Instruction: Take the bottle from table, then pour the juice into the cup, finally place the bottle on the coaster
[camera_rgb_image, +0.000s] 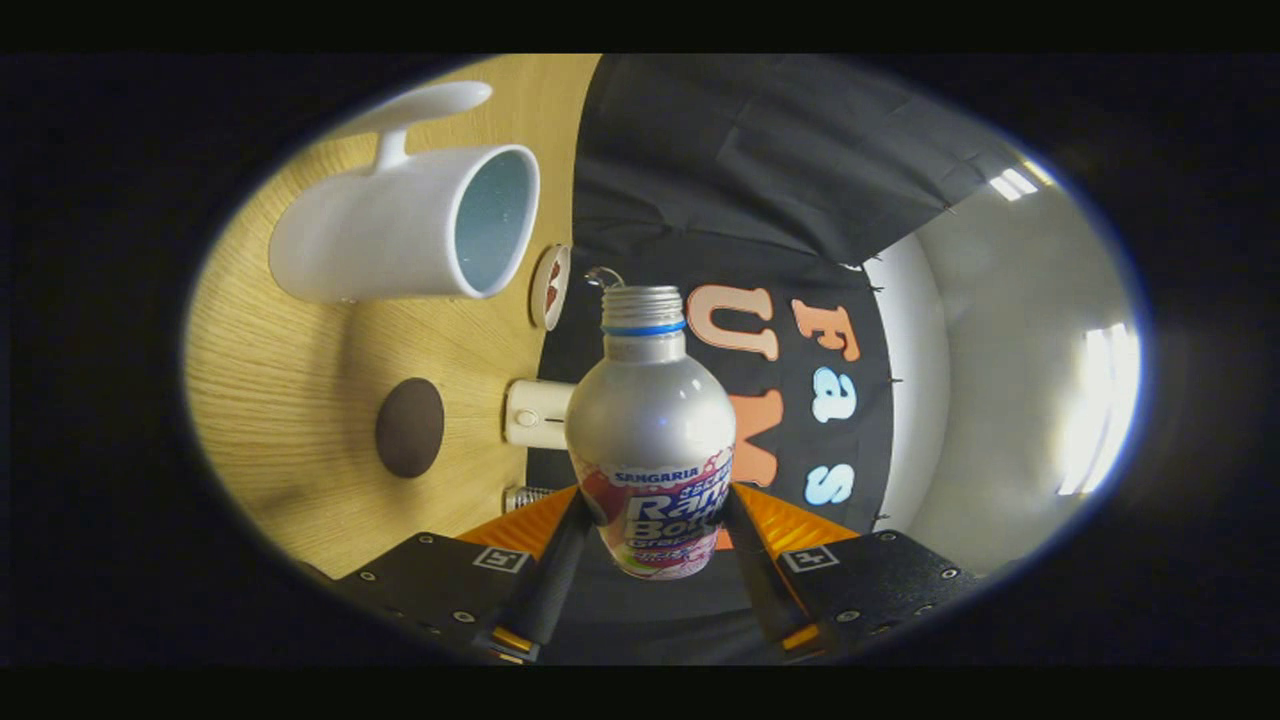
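A silver metal bottle (650, 420) with a colourful label sits between my two fingers, and my gripper (655, 520) is shut on its lower body. The bottle has no cap and lies roughly level with the table, its open neck (642, 310) pointing forward. The white mug (400, 230) stands on the wooden table (290, 400) ahead, beyond the neck and off to one side, with its pale blue inside showing. A dark brown round coaster (409, 427) lies on the table nearer my fingers than the mug. I see no liquid leaving the neck.
A small white round thing with red marks (549, 287) stands at the table's edge by the mug. A white boxy object (535, 413) and a small ribbed silver piece (525, 497) sit near the bottle's side. The booth's black cloth wall (760, 180) hangs behind.
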